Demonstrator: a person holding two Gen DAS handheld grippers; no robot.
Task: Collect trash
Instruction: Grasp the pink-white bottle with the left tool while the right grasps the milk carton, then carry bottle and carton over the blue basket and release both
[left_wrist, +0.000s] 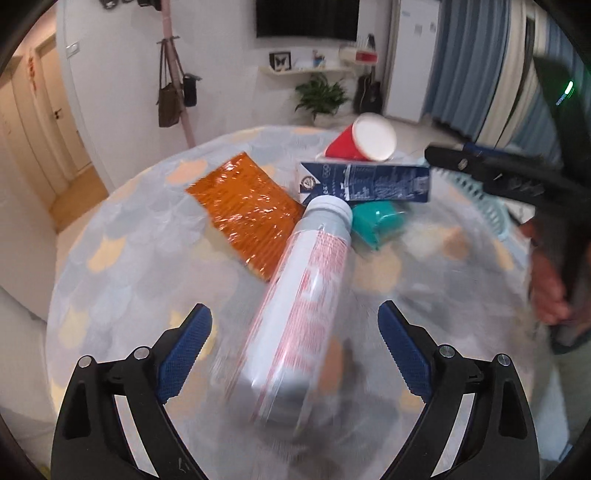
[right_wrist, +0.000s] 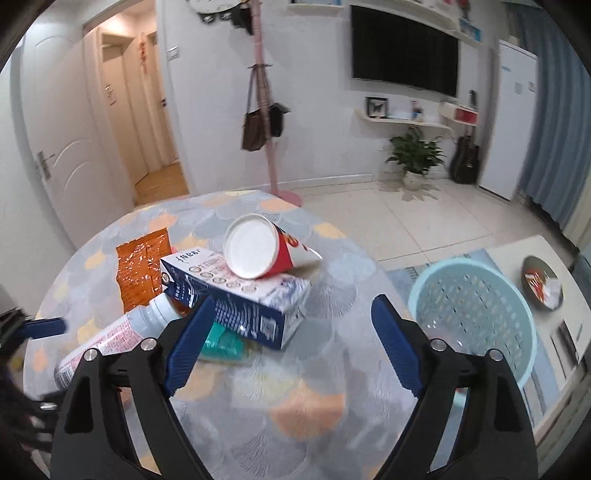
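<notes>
Cup (right_wrist: 255, 251) on carton (right_wrist: 236, 295), bottle (right_wrist: 110, 339) & wrapper (right_wrist: 142, 269) to its left, basket (right_wrist: 476, 317) off table's (right_wrist: 295, 398) right edge.

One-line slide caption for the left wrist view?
Open left gripper straddles a lying white bottle beside an orange wrapper, blue carton and red cup.

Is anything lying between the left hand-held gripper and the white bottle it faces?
Nothing visible does. The left hand-held gripper is open, and the white bottle lies on the table with its base already between the fingers, neither pad touching it. Its cap end lies by the carton and orange wrapper, farther away.
</notes>
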